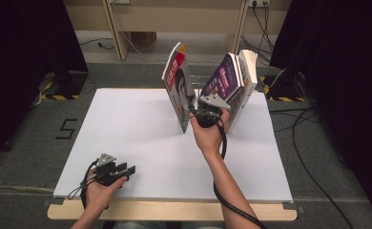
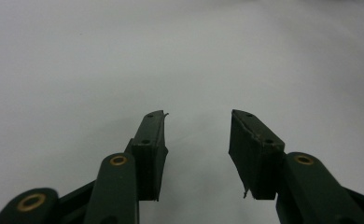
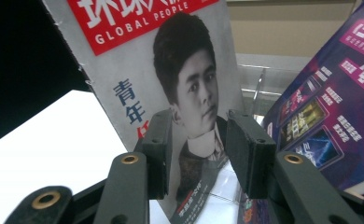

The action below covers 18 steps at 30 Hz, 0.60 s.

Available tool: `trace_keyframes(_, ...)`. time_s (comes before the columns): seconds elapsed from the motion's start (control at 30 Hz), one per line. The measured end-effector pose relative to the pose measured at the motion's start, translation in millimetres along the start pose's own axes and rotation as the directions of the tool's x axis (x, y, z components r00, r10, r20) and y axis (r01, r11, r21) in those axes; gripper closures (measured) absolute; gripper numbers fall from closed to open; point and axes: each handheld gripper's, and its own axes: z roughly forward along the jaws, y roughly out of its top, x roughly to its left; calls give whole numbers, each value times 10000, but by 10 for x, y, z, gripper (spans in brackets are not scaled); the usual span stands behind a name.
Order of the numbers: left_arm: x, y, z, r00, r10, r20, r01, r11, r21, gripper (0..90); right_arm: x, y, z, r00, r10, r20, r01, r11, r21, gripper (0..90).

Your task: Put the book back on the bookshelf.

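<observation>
High view. A white table [image 1: 141,143] carries standing printed matter at its far edge. The magazine [image 1: 178,90], with a red masthead and a portrait on its cover, stands tilted at about twelve o'clock from the table's centre, its foot on the board. Just beside it, toward one o'clock, the purple-covered book [image 1: 224,78] leans the opposite way against a stack of further books [image 1: 248,76], so that the two covers form a V. The right gripper [image 1: 201,112] is held in the gap at the foot of that V, next to the magazine's lower edge; whether its pads touch the cover cannot be told here. The left gripper [image 1: 127,169] rests at about seven o'clock, near the table's front edge, well apart from the books.

Left gripper view. The two black jaws stand wide apart over bare white table surface [image 2: 124,56], with nothing between them.

Right gripper view. The jaws are parted, with the magazine's cover [image 3: 189,93] seen between and beyond them; no pad visibly presses on it. The purple book [image 3: 329,112] rises at three o'clock, and a clear stand [image 3: 259,88] shows behind the gap.
</observation>
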Motion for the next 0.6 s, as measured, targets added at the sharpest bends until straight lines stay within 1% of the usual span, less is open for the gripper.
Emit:
trace_keyframes(0.23, -4, -1, 4, 10000, 15, 1, -15, 10000, -7, 552, -74, -36, -28, 9998, 106, 174, -107, 9999, 68, 619)
trace_keyframes(0.5, -11, -1, 8, 10000, 26, -2, -26, 10000, 7, 552, -223, -64, -102, 9978, 399, 536, -400, 9992, 7, 621)
trace_keyframes(0.6, -14, 0, 8, 10000, 28, 1, -28, 10000, 5, 552, -262, -71, -128, 9972, 425, 609, -426, 9991, -2, 621)
